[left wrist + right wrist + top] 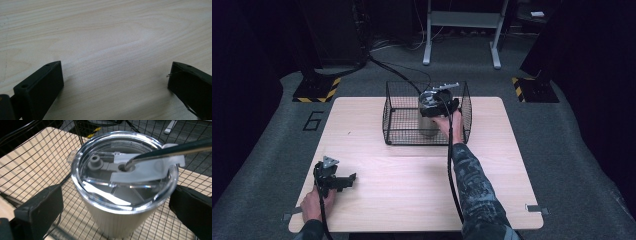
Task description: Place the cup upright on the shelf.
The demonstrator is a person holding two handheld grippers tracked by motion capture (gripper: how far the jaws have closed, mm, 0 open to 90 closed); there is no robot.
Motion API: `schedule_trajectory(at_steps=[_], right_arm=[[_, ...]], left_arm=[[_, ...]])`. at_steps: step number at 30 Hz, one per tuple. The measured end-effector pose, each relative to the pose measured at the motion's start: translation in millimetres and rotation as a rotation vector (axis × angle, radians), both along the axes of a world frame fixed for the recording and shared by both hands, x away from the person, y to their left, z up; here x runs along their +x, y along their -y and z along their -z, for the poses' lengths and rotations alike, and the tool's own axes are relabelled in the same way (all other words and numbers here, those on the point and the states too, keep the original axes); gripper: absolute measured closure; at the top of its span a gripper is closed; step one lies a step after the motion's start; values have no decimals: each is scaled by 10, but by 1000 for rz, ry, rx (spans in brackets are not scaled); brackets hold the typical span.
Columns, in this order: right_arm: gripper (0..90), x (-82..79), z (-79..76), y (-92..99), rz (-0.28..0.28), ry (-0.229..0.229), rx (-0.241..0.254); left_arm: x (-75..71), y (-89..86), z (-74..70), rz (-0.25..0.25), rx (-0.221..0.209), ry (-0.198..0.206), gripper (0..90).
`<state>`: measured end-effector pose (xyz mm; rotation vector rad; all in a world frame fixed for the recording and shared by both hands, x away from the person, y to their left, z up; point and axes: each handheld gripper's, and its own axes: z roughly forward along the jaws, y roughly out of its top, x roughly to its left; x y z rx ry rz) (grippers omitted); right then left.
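Right gripper (438, 106) at a steel tumbler (428, 120) inside the wire basket (399, 120); left gripper (343, 181) rests open on the table (412, 180).

In the high view, the basket stands at the far middle of the table and the tumbler stands upright in it, with the right gripper over its top; the left gripper lies near the front left corner. In the left gripper view, the two black jaws stand wide apart over bare wood, holding nothing. In the right gripper view, the tumbler (120, 202) with its clear lid (125, 170) is between the jaws, which are spread at both sides; I cannot tell if they touch it. A metal straw (170, 151) goes into the lid's hole.
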<state>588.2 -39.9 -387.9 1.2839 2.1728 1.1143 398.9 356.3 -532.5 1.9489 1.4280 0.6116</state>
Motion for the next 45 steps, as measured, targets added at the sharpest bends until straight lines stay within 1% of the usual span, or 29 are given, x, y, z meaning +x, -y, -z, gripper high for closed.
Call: schedule_trajectory(at_steps=[1, 2, 3, 4, 6, 7, 8, 9, 11, 12, 14, 15, 16, 17, 18, 20, 21, 22, 23, 25, 28, 30, 31, 35, 38, 39, 45], right_arm=[[0, -26, -22, 5, 8, -13, 8], [0, -39, -35, 30, -6, -6, -3], [0, -39, -35, 30, -6, -6, -3], [0, -78, -72, 58, -2, -16, 2], [0, -117, -101, 100, -11, -18, -3], [0, -142, -115, 117, -5, -19, 2], [0, -162, -129, 142, -13, -27, 2], [0, -185, -142, 174, -25, -25, -6], [0, -238, -182, 208, -24, -23, 4], [0, -268, -205, 237, -38, -19, -6], [0, -340, -260, 271, -43, -9, 0], [0, -380, -286, 298, -54, -9, -1], [0, -380, -286, 298, -54, -9, -1], [0, -459, -338, 342, -72, 9, -5], [0, -509, -365, 356, -71, 4, 1], [0, -600, -410, 401, -88, 22, -5], [0, -649, -429, 417, -90, 22, 0], [0, -649, -429, 417, -90, 22, 0], [0, -743, -459, 466, -104, 31, -3], [0, -835, -475, 515, -106, 37, -2], [0, -954, -478, 593, -112, 41, -7], [0, -1051, -470, 670, -118, 51, -22], [0, -1097, -465, 703, -112, 49, -23], [0, -1264, -428, 864, -101, 61, -36], [0, -1385, -367, 992, -85, 64, -40], [0, -1416, -351, 1024, -79, 57, -39], [0, -1607, -146, 1311, -32, 46, -41]], left_arm=[[0, 0, 0, 0, 0, 0, 1], [0, 0, 0, 0, 0, 0, 1], [0, 0, 0, 0, 0, 0, 1], [0, 0, 0, 0, 0, 0, 1], [0, 0, 0, 0, 0, 0, 1], [0, 0, 0, 0, 0, 0, 1], [0, 0, 0, 0, 0, 0, 1], [0, 0, 0, 0, 0, 0, 1], [0, 0, 0, 0, 0, 0, 1], [0, 0, 0, 0, 0, 0, 1], [0, -1, 0, 1, 0, -1, 1], [0, 0, 0, 0, 0, 0, 1], [0, 0, 0, 0, 0, 0, 1], [0, 0, 0, 0, 0, 0, 0], [1, -1, -1, 1, 0, -1, 0], [1, 0, 0, 0, 0, 0, 0], [0, 0, 0, 0, 0, 0, 1], [0, 0, 0, 0, 0, 0, 1], [1, 0, 0, 0, 0, 0, 0], [1, 0, 0, 0, 0, 0, 0], [0, 0, 0, 0, 0, 0, 0], [0, 0, 0, 0, 0, 0, 1], [3, -6, -2, 6, 8, 0, 1], [3, -6, -2, 6, 7, 0, 0], [2, -6, -2, 6, 7, 0, 0], [3, -6, -2, 6, 7, 0, 1], [3, -6, -2, 6, 7, 0, 0]])
